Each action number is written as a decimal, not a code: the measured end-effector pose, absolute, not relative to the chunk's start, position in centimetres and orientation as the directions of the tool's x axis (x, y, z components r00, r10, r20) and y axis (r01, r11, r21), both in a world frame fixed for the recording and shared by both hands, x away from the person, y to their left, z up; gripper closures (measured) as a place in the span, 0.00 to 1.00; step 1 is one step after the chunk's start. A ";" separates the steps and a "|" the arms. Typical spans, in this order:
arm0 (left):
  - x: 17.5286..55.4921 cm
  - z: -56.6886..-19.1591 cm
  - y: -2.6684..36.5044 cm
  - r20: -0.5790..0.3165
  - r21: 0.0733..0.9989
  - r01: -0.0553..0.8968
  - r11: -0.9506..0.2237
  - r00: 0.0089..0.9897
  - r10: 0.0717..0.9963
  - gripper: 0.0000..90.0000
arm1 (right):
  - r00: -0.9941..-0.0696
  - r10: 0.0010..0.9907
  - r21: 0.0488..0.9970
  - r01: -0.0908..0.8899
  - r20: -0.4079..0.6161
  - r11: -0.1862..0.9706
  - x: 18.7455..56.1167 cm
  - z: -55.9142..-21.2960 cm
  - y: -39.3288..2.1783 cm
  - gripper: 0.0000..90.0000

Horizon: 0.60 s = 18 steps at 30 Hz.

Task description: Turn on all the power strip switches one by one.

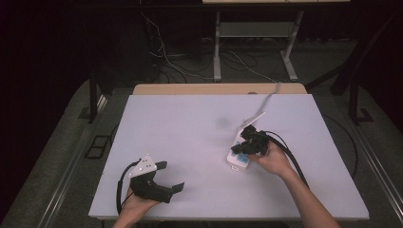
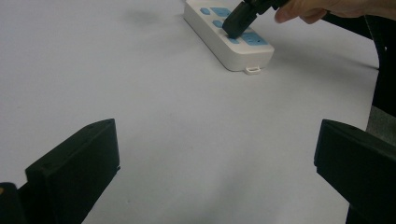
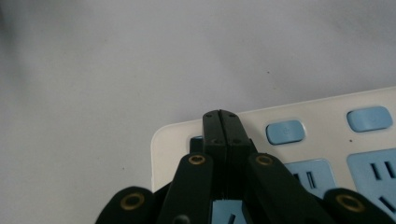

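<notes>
A white power strip [image 1: 236, 160] with blue sockets and blue switch buttons lies on the right half of the white table [image 1: 190, 137]. My right gripper [image 1: 245, 143] is shut, its jaws pressed together with nothing between them. In the right gripper view its tip [image 3: 221, 116] rests on the strip [image 3: 327, 140], over a blue button at the strip's end, beside another blue button [image 3: 285, 132]. The left gripper view shows that black tip [image 2: 233, 27] touching the strip [image 2: 236, 51]. My left gripper [image 1: 172, 175] stands open near the table's front left, jaws wide apart [image 2: 215, 158] over bare table.
The strip's white cable [image 1: 268, 99] runs off the far edge of the table. A wooden edge [image 1: 218, 89] shows behind the white top. Beyond it are a desk frame [image 1: 217, 47] and loose cables on the floor. The right gripper's black cable [image 1: 292, 156] trails along the forearm.
</notes>
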<state>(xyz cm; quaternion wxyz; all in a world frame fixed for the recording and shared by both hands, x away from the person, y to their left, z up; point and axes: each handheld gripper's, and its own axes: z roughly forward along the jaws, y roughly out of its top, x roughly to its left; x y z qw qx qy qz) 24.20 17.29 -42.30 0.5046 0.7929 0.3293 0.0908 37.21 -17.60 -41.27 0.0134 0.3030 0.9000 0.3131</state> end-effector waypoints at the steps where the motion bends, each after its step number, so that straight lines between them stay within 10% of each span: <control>1: 24.2 -42.3 17.2 -0.188 0.859 0.430 -0.276 0.769 0.612 0.00 | -0.823 0.545 0.578 0.526 0.162 0.623 37.3 -41.3 -17.5 1.00; 18: 24.4 -42.4 17.5 -0.199 0.859 0.439 -0.265 0.763 0.615 0.00 | -0.797 0.548 0.617 0.570 0.256 0.542 37.9 -39.6 -19.8 1.00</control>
